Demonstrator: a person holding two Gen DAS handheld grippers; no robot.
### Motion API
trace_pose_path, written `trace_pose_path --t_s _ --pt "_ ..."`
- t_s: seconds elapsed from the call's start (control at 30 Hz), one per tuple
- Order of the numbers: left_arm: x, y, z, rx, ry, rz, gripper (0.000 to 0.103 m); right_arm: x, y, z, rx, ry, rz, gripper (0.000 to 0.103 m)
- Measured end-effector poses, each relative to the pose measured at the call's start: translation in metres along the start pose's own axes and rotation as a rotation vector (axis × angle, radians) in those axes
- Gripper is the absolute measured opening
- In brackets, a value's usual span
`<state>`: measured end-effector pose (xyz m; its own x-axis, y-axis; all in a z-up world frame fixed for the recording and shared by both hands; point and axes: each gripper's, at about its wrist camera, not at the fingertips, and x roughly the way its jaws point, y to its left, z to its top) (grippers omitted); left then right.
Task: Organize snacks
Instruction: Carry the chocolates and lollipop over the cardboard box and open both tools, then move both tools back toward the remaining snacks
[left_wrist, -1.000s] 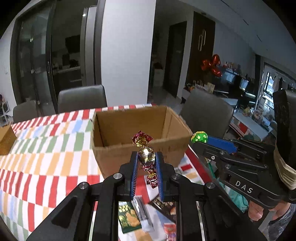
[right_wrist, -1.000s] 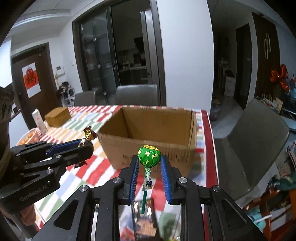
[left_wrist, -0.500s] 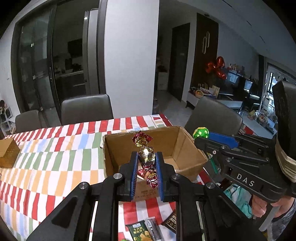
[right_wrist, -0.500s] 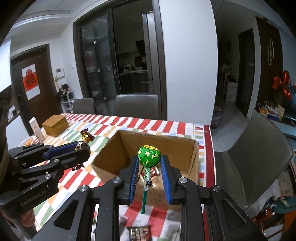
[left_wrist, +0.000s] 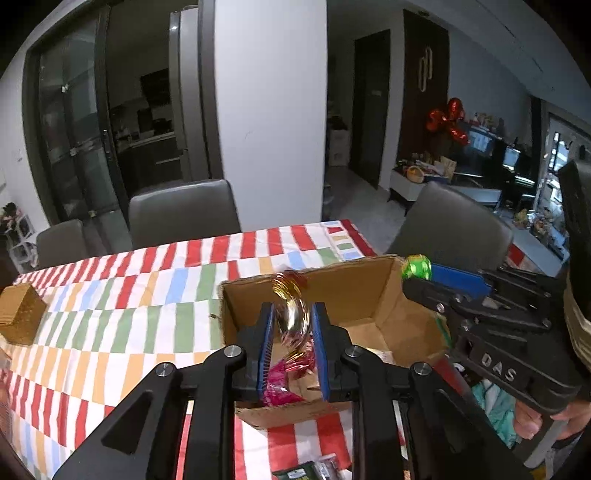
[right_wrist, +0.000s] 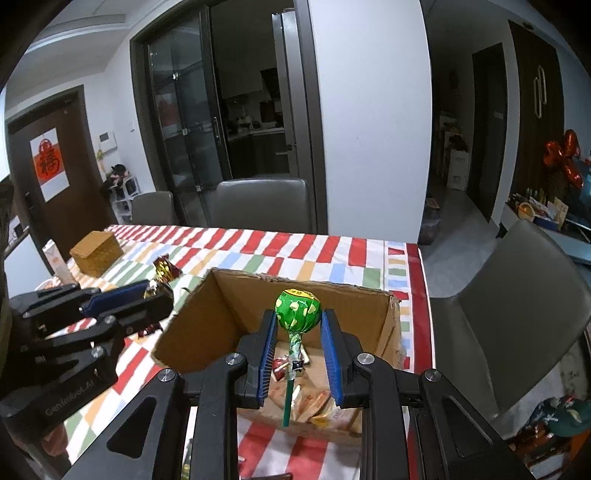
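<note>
An open cardboard box (left_wrist: 402, 325) (right_wrist: 207, 314) stands on the striped tablecloth and holds several snack packets. My left gripper (left_wrist: 291, 332) is shut on a gold and red foil candy (left_wrist: 291, 314), blurred, above the box's near side; the candy also shows in the right wrist view (right_wrist: 164, 269). My right gripper (right_wrist: 299, 339) holds a green lollipop (right_wrist: 298, 308) over the box, its jaws close against the head and its stick hanging down. The lollipop also shows in the left wrist view (left_wrist: 416, 267) at the box's right corner.
A small woven box (right_wrist: 96, 253) (left_wrist: 20, 314) sits at the table's far left beside a carton (right_wrist: 57, 258). Grey chairs (left_wrist: 184, 212) (right_wrist: 513, 325) stand around the table. Loose snack packets (left_wrist: 306, 470) lie on the cloth near the front edge.
Both grippers have risen and moved forward over the box, so its inside now shows. The foil candy is now motion-blurred. The lollipop stays in the right gripper.
</note>
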<state>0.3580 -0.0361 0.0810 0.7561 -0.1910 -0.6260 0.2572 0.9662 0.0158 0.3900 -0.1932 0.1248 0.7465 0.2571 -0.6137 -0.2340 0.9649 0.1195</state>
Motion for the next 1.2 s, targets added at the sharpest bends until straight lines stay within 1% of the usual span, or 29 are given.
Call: trace_pose_path --t_s 0.03,0.07,0.1,0.33,0.63,0.77,1.0,1.2 --pt "-0.001 0.0 -0.001 -0.002 -0.001 0.007 0.041 0.001 0.0 -0.001 0.003 0.008 -0.002 0.038" --pt "-0.003 -0.001 -0.003 -0.005 -0.006 0.011 0.045 0.002 -0.001 -0.003 0.011 0.014 -0.008 0.046" --pt "-0.004 0.0 -0.004 -0.005 -0.007 0.016 0.047 0.0 -0.002 -0.005 0.016 0.011 -0.015 0.046" --pt "-0.019 -0.003 -0.021 0.006 -0.004 0.033 0.047 -0.021 0.006 -0.023 -0.02 -0.01 -0.01 0.046" --pt "-0.047 -0.014 -0.055 0.029 0.003 0.01 0.047 -0.049 0.017 -0.054 -0.044 -0.014 0.022 0.046" --pt "-0.055 -0.019 -0.07 0.035 0.015 0.004 0.047 -0.059 0.024 -0.07 -0.068 -0.011 0.02 0.05" --pt "-0.06 -0.026 -0.104 0.032 0.059 -0.023 0.047 -0.067 0.032 -0.101 -0.082 0.024 0.033 0.05" --pt "-0.056 -0.031 -0.131 0.027 0.109 -0.04 0.047 -0.066 0.035 -0.127 -0.085 0.069 0.038 0.05"
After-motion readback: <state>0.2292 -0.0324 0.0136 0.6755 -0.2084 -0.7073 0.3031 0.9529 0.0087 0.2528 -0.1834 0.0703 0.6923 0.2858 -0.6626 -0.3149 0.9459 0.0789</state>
